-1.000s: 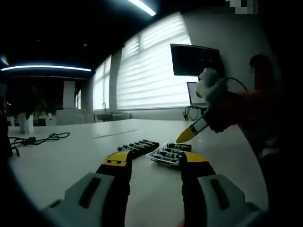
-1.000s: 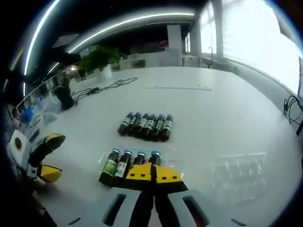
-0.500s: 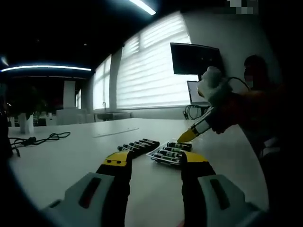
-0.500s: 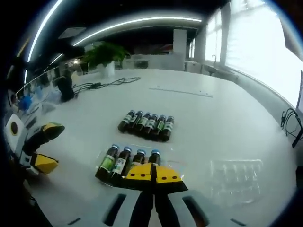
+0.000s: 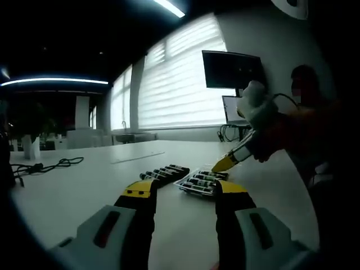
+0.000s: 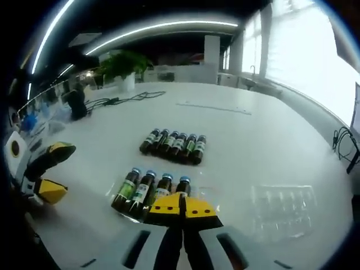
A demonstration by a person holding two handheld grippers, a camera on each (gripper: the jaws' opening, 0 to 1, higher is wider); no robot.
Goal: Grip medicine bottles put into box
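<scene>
Several dark medicine bottles (image 6: 173, 144) lie side by side in a loose row (image 5: 165, 173) on the white table. More bottles with blue caps (image 6: 149, 188) rest in a clear plastic tray (image 5: 201, 183) nearer to me. My right gripper (image 6: 183, 205) is shut with nothing in it, hovering just above the near end of the tray; from the side its yellow tip (image 5: 225, 163) points down at the tray. My left gripper (image 5: 185, 191) stands open a short way before the bottles, and appears at the table's left (image 6: 42, 174).
An empty clear blister tray (image 6: 284, 205) lies to the right of the bottles. Black cables (image 6: 121, 101) trail across the far table, and more hang at the right edge (image 6: 346, 140). A potted plant (image 6: 121, 64) and a wall monitor (image 5: 233, 70) stand beyond.
The right gripper has drifted slightly over the tray, staying shut. The left gripper and the bottles have not moved.
</scene>
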